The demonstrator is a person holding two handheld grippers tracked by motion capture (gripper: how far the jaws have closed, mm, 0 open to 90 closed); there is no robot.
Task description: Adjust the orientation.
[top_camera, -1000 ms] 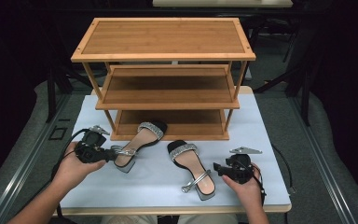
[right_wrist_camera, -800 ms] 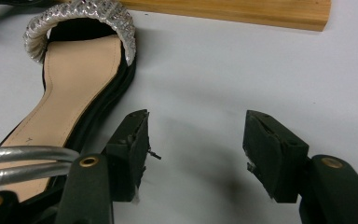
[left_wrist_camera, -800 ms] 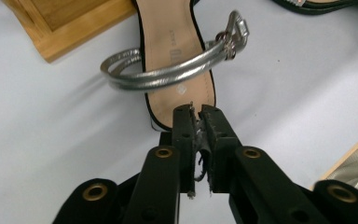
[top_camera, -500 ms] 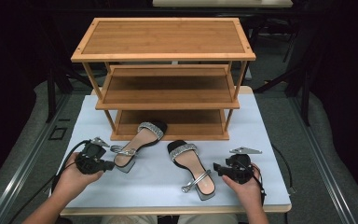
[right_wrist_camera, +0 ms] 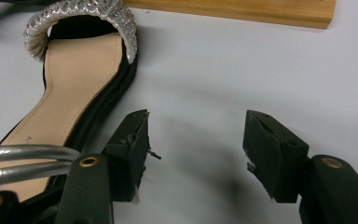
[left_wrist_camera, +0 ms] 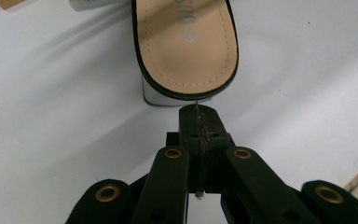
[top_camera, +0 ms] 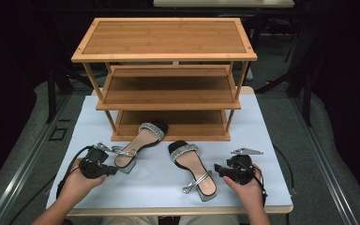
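Note:
Two black heeled sandals with silver straps lie on the white table [top_camera: 272,140]. The left sandal [top_camera: 138,143] points its toe at the wooden shoe rack [top_camera: 168,89]. Its tan heel end [left_wrist_camera: 186,46] sits just beyond my left gripper [left_wrist_camera: 200,116], whose jaws are shut with nothing between them. In the high view the left gripper [top_camera: 111,169] rests on the table by that heel. The right sandal [top_camera: 192,168] lies left of my right gripper [top_camera: 219,169]. In the right gripper view the right gripper [right_wrist_camera: 193,140] stands open over bare table, beside the right sandal [right_wrist_camera: 74,88] and its silver ankle strap [right_wrist_camera: 23,161].
The rack has three bamboo tiers; its bottom rail [right_wrist_camera: 233,11] runs just beyond the sandals. A grey three-cornered plate [top_camera: 246,151] sits on the right gripper. Cables trail from both grippers toward the table's near edge [top_camera: 168,210].
My left gripper has drawn back from the left sandal's strap toward the near edge, stopping by its heel. The right gripper and both sandals have stayed put.

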